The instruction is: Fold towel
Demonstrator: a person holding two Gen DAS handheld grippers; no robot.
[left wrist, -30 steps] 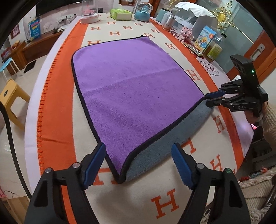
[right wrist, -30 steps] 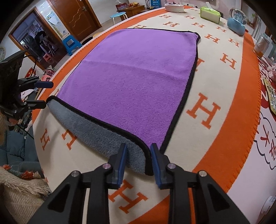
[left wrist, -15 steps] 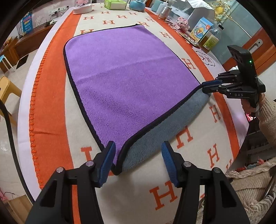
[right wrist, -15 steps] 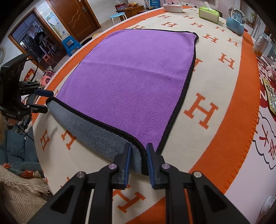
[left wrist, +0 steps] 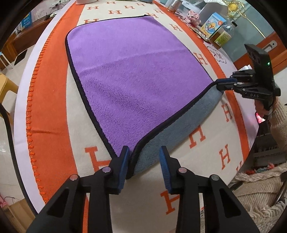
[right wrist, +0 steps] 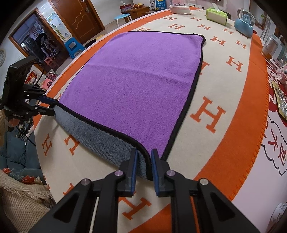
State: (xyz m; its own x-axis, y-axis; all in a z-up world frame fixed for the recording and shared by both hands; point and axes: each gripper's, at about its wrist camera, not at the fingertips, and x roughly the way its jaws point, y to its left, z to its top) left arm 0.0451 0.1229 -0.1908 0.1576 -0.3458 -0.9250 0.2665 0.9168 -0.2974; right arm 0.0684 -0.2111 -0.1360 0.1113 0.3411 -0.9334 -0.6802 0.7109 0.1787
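Right gripper (right wrist: 144, 161) clenched on towel (right wrist: 143, 84) corner; left gripper (left wrist: 144, 162) released around other corner. Risk: uneven lift, skewed fold near table (right wrist: 233, 111) edge.

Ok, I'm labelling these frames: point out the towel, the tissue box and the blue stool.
towel (right wrist: 141, 75): right wrist view, middle of purple face.
tissue box (right wrist: 216, 16): right wrist view, green side.
blue stool (right wrist: 73, 47): right wrist view, seat.

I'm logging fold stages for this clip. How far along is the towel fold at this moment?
Done: the towel lies spread flat, its near edge curled to show the grey underside. In hand: the right gripper is shut on the near right corner; the left gripper still brackets the other corner, jaws open. Left: close the left, lift, carry the edge over.
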